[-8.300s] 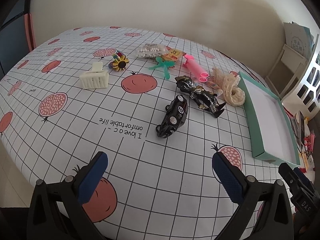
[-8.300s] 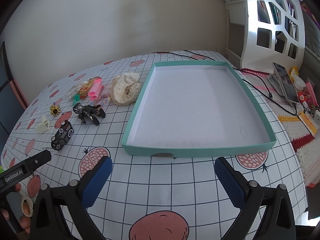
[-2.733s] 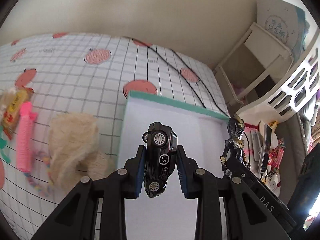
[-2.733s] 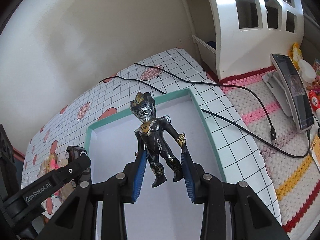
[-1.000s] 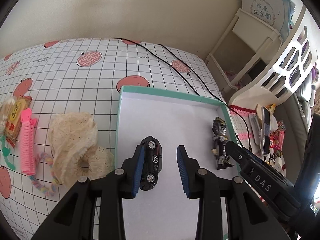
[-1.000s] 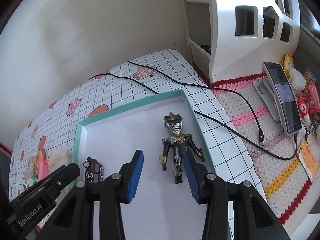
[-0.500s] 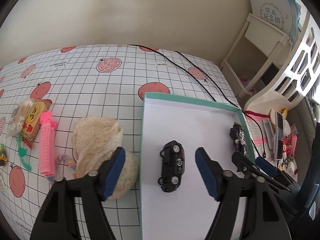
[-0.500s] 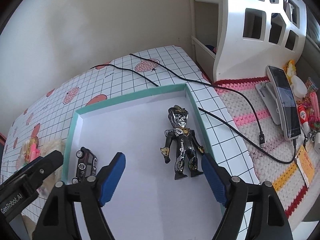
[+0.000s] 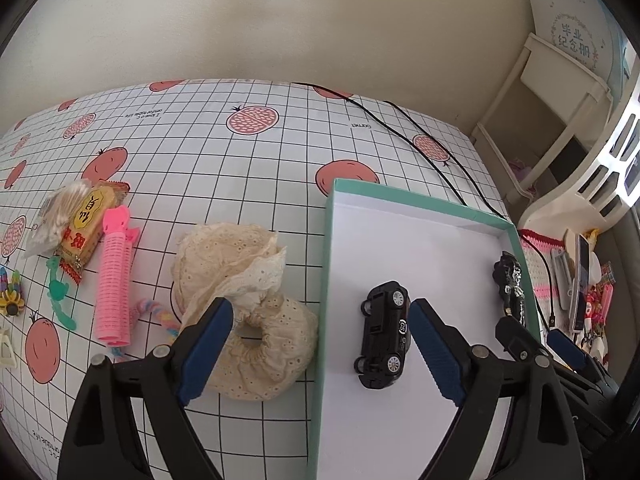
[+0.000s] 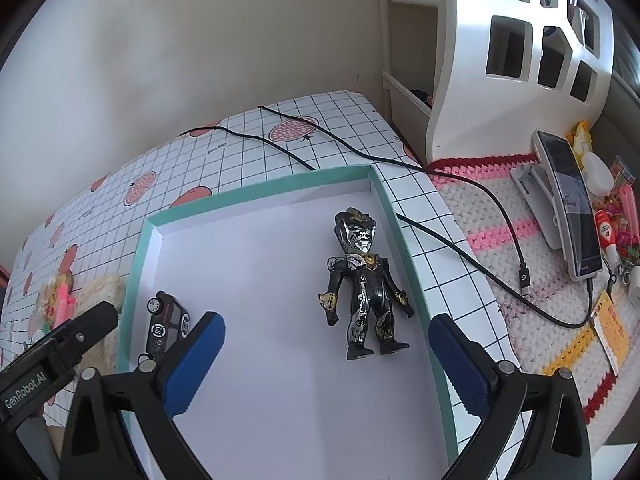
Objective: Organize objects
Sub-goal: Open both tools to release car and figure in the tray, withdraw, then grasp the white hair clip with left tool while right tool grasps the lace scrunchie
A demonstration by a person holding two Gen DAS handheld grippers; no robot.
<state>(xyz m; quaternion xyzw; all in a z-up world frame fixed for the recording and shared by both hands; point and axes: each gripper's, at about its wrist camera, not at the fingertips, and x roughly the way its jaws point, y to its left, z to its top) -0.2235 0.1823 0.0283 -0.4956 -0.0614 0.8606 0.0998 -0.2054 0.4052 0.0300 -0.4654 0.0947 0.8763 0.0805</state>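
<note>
Both my tools gape wide, holding nothing: left tool [image 9: 320, 344], right tool [image 10: 326, 364]; shallow teal-rimmed white tray [image 10: 256, 196] holds small black toy car [image 9: 384, 334] near its left wall, black-and-silver plastic figure [image 10: 364, 292] lying by its right wall.

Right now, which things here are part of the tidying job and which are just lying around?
Job: green tray, toy car, action figure, lace scrunchie, pink hair roller, snack packet.

Lying about: black cable, phone, crochet mat.

A plain beige wall [image 9: 320, 20] rises behind the table, a white cut-out shelf unit [image 10: 520, 52] standing to its right.
</note>
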